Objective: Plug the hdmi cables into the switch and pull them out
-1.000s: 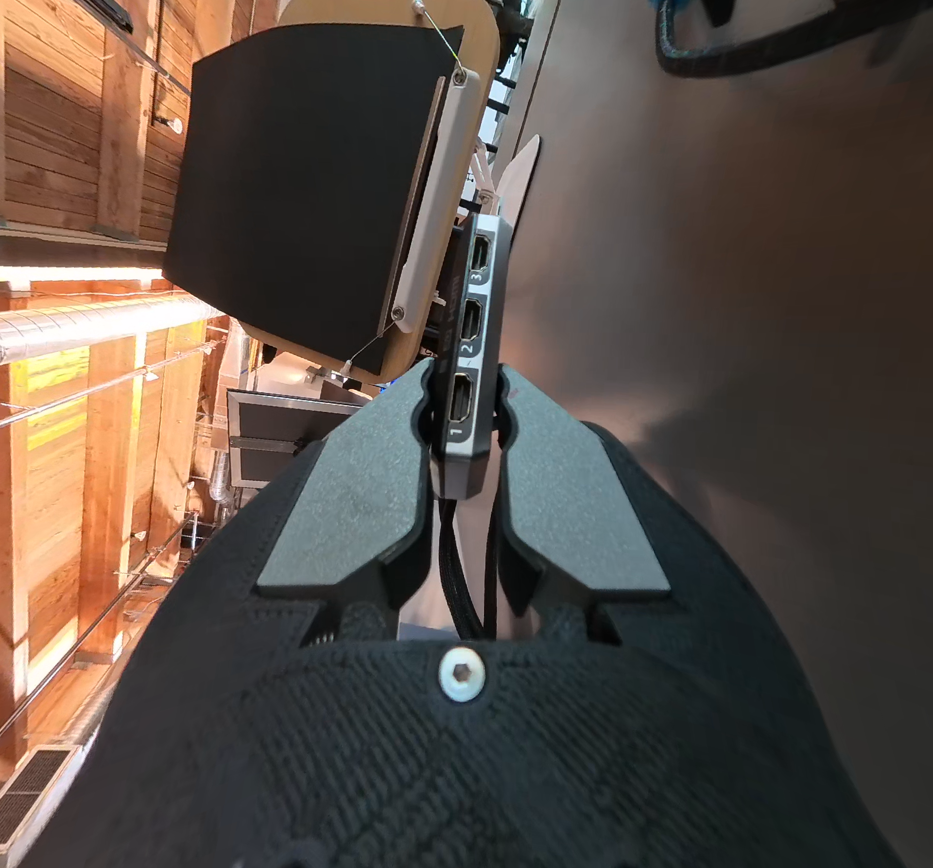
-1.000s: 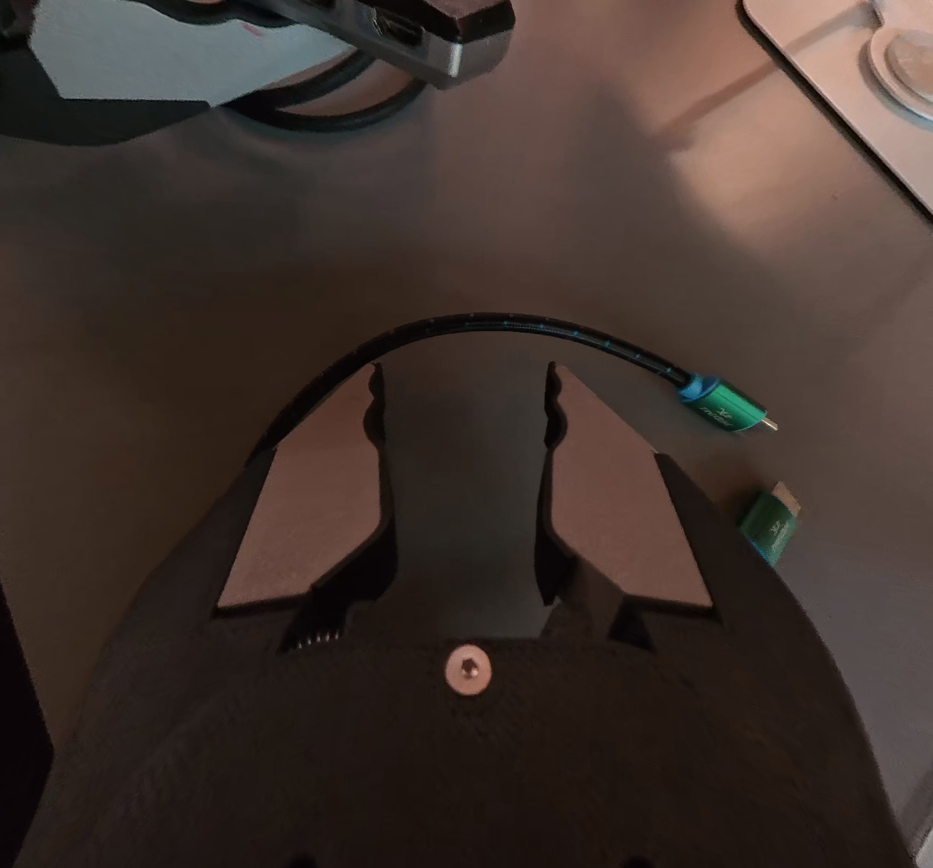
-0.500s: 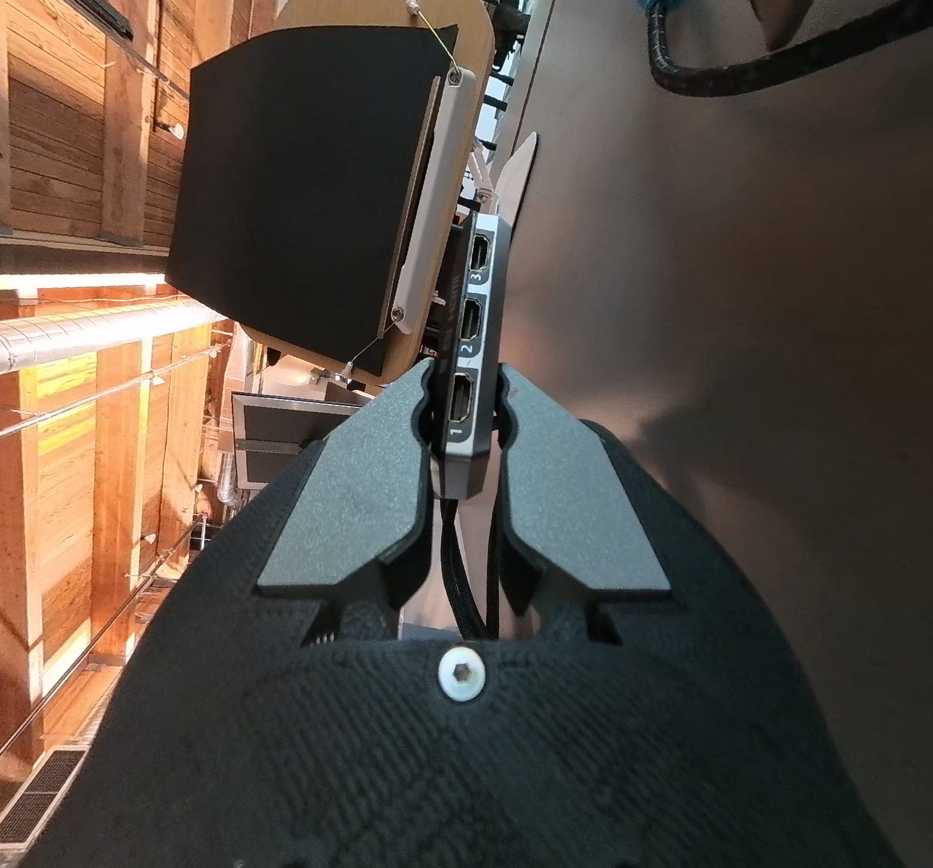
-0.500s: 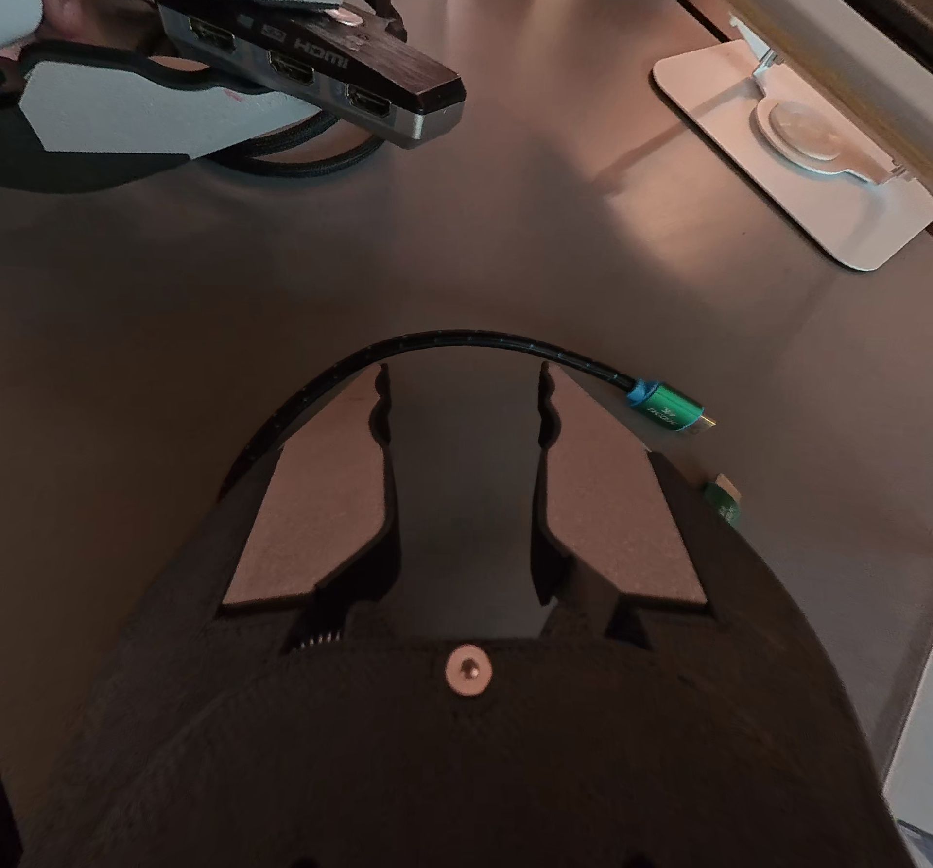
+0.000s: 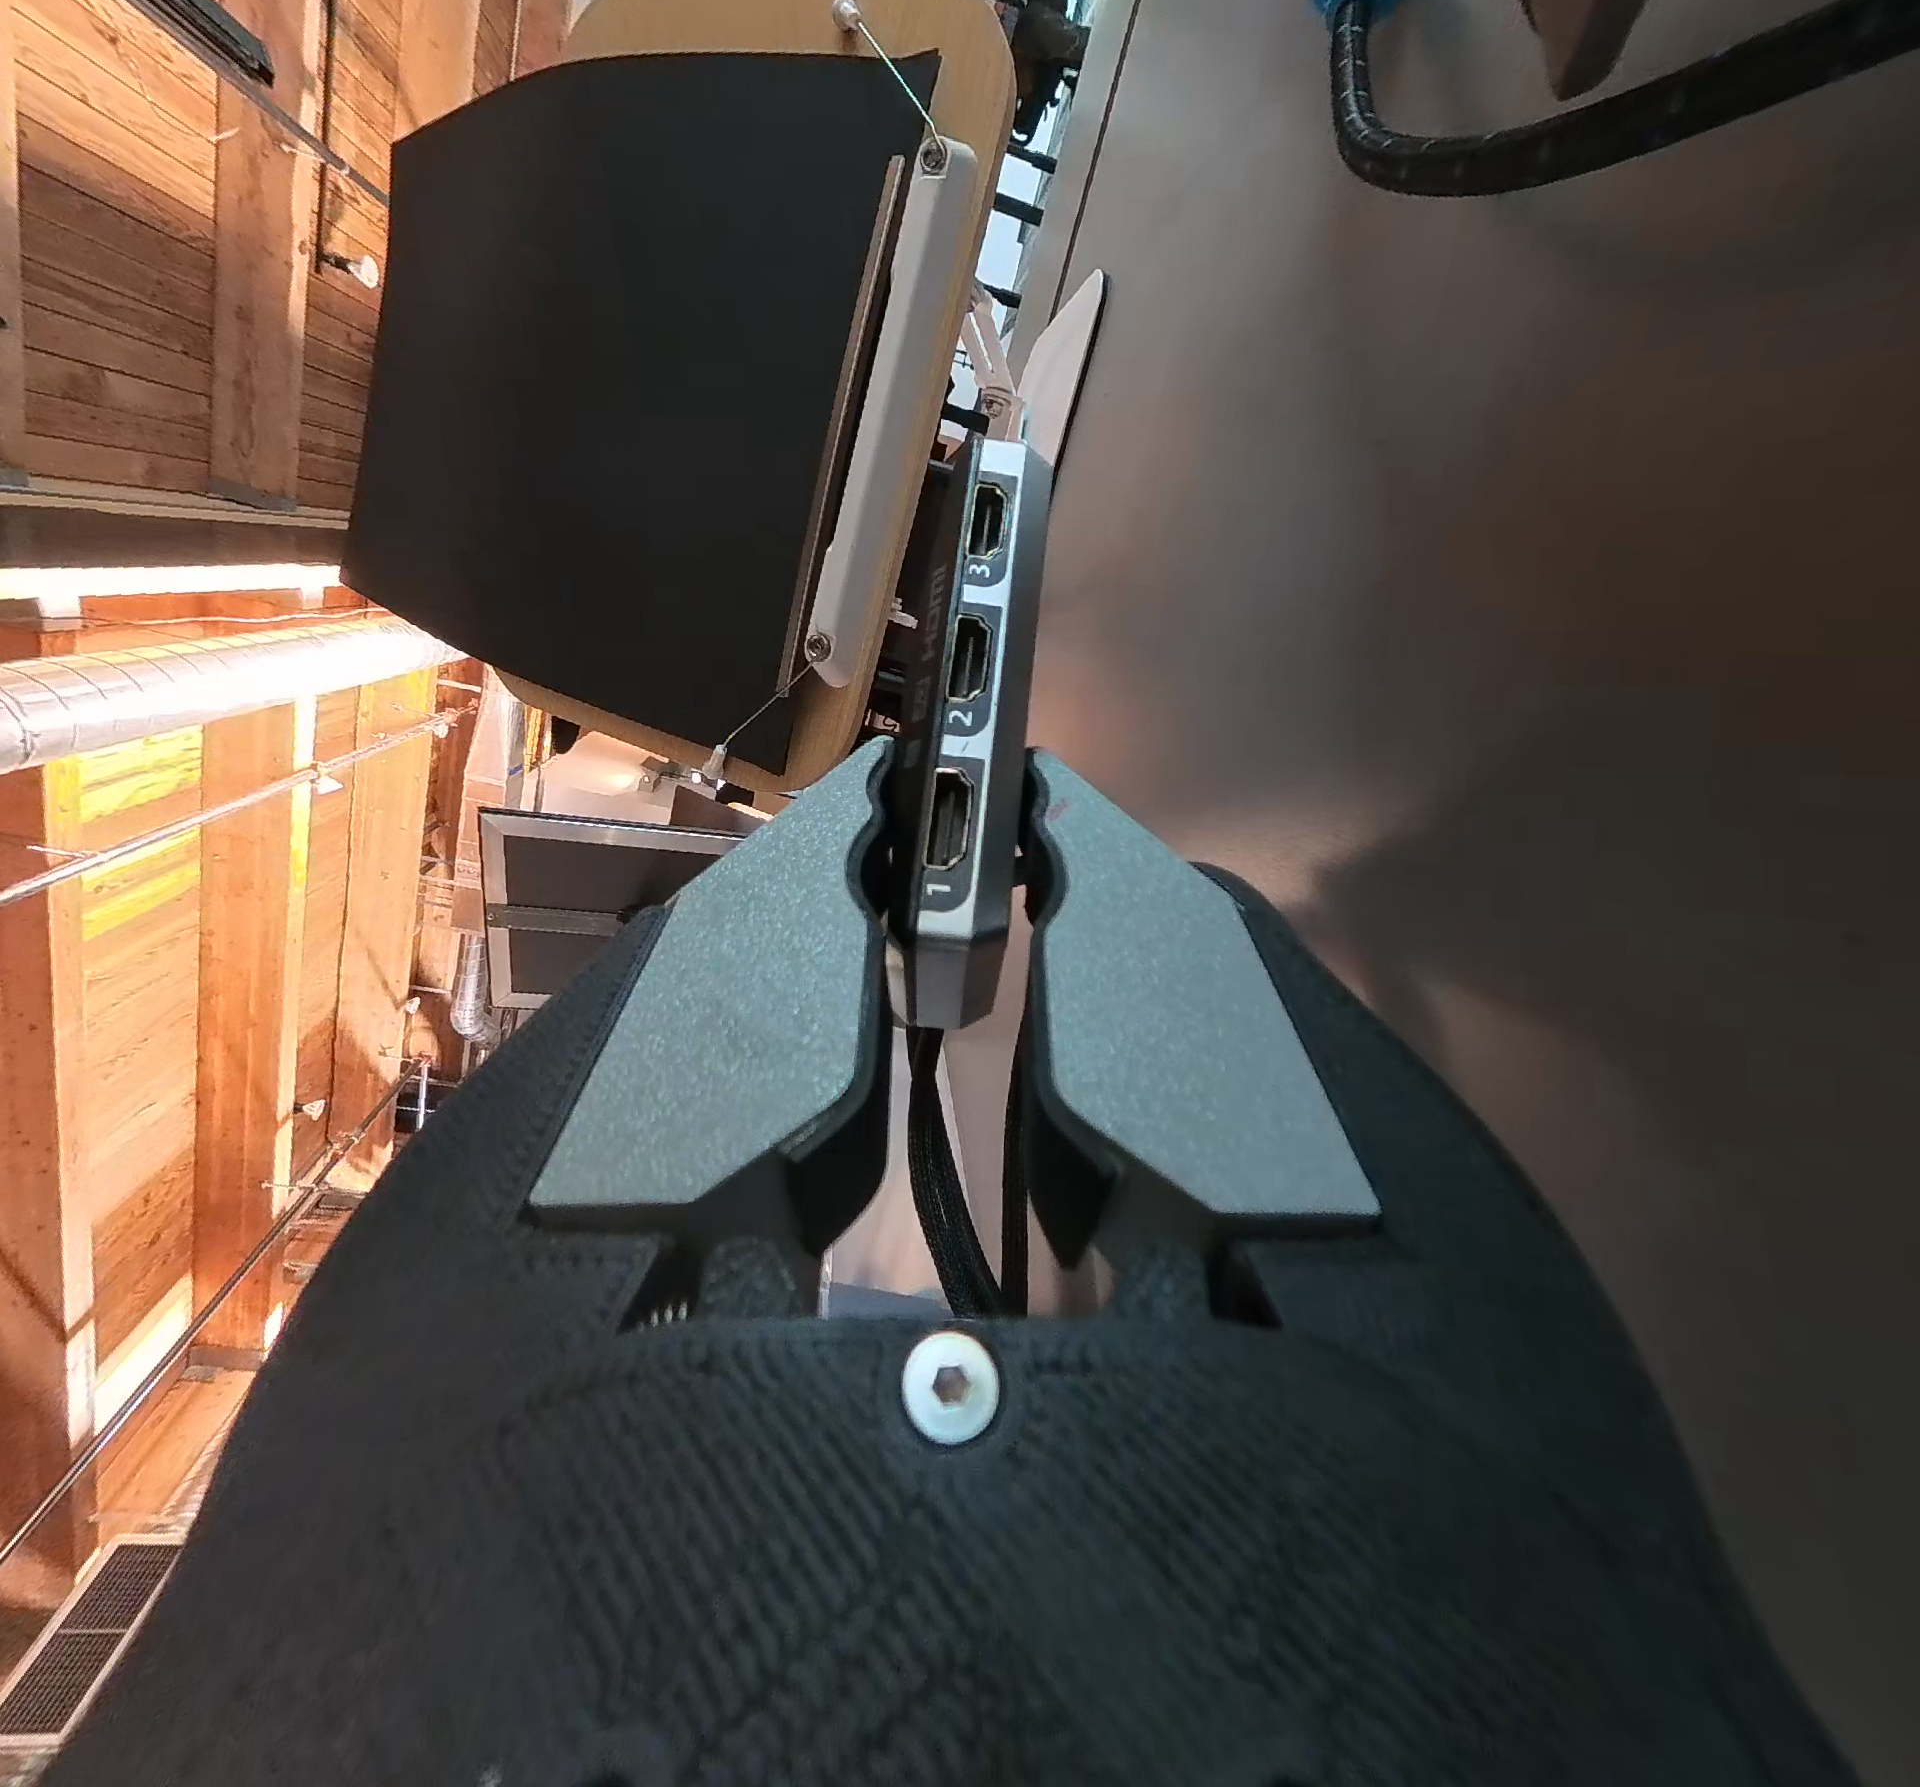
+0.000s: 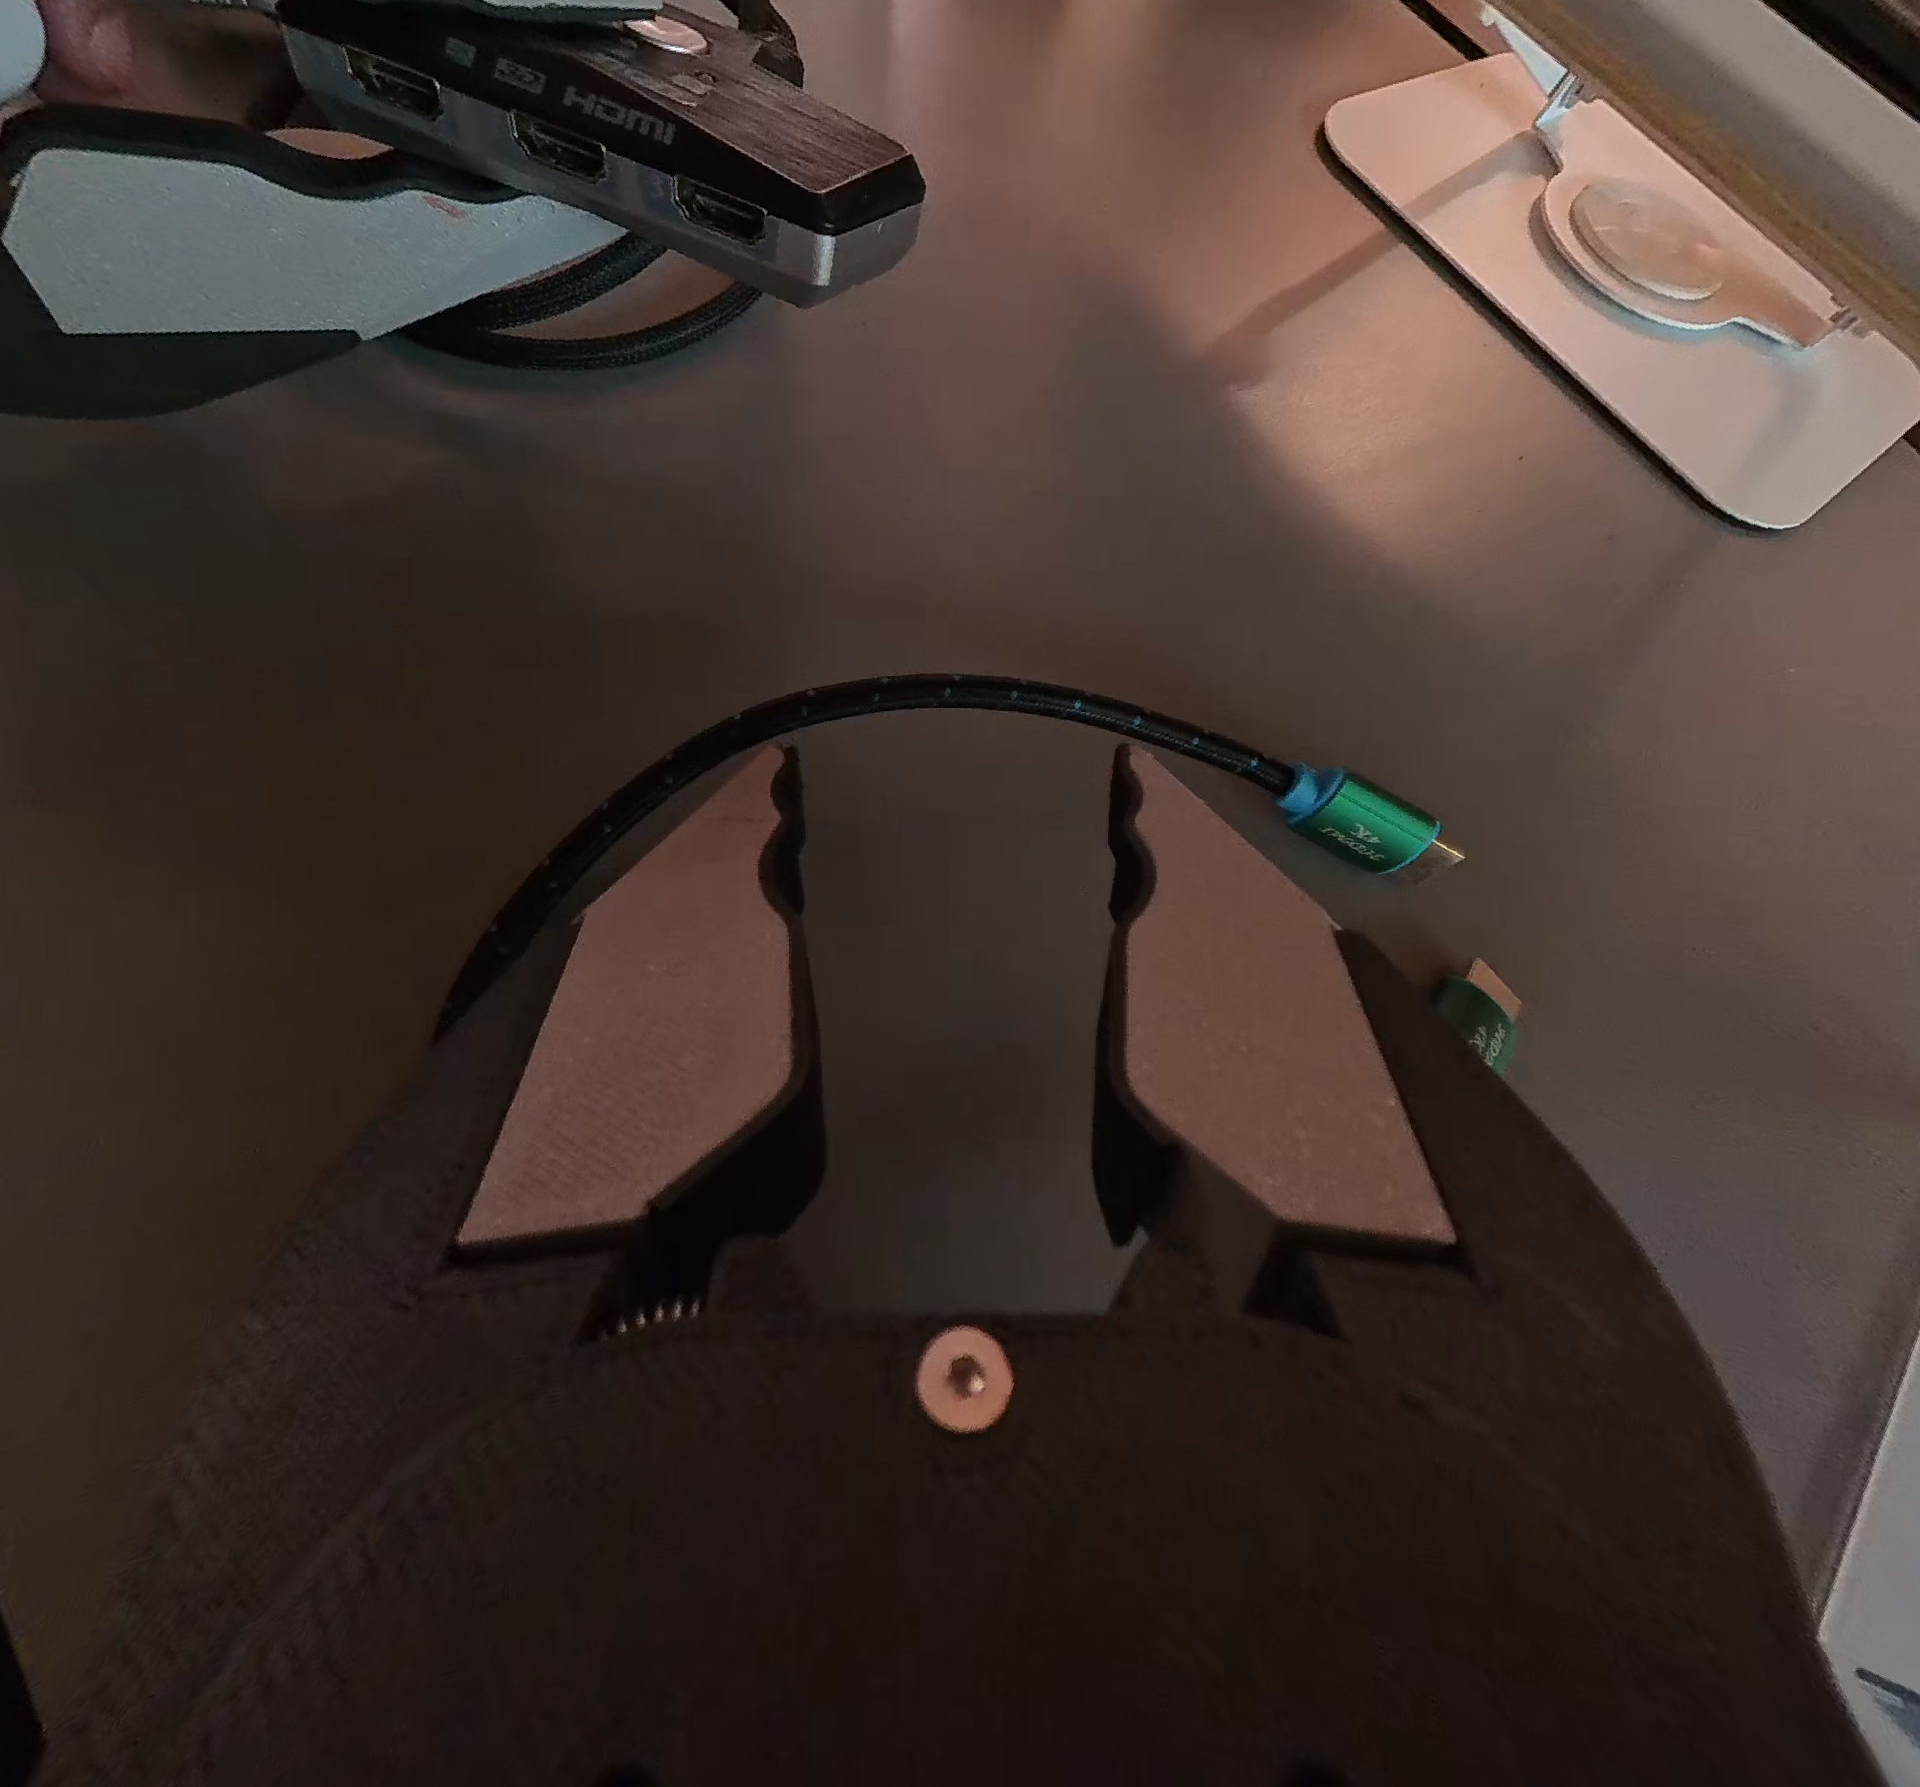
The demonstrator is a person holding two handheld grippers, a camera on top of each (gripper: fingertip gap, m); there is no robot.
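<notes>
since a second ago the right gripper (image 6: 956, 771) has narrowed a little and shifted, so the green plug now sits closer to its right fingertip; the left gripper (image 5: 956, 833) has not changed its hold.

left gripper: clamped on the hdmi switch (image 5: 961, 750), both pads pressed against its two broad faces at the end by the first port. switch is held off the worktop (image 5: 1507, 802), port edge facing the camera, three empty ports in a row. its own black braided lead (image 5: 940, 1166) runs back between the fingers toward the gripper body. in the right wrist view the same switch (image 6: 623, 137) shows at upper left, still pinched between the left gripper's grey pads, with the black lead looped on the worktop beneath it.

right gripper: jaws apart, nothing between the pads, bare worktop (image 6: 935, 490) visible in the gap. it hangs over the worktop, tilted down.

hdmi cable (image 6: 935, 693): black braid with blue flecks, arcs on the worktop just beyond both fingertips, then passes under the left side of the gripper. its green plug (image 6: 1366, 828), blue collar, metal tip pointing right, lies just beside the right fingertip, not touched. second green plug (image 6: 1481, 1020) lies near the gripper's right flank, partly hidden by it.

background: white monitor stand base (image 6: 1610, 283) at upper right of the worktop, well apart from the cables.
</notes>
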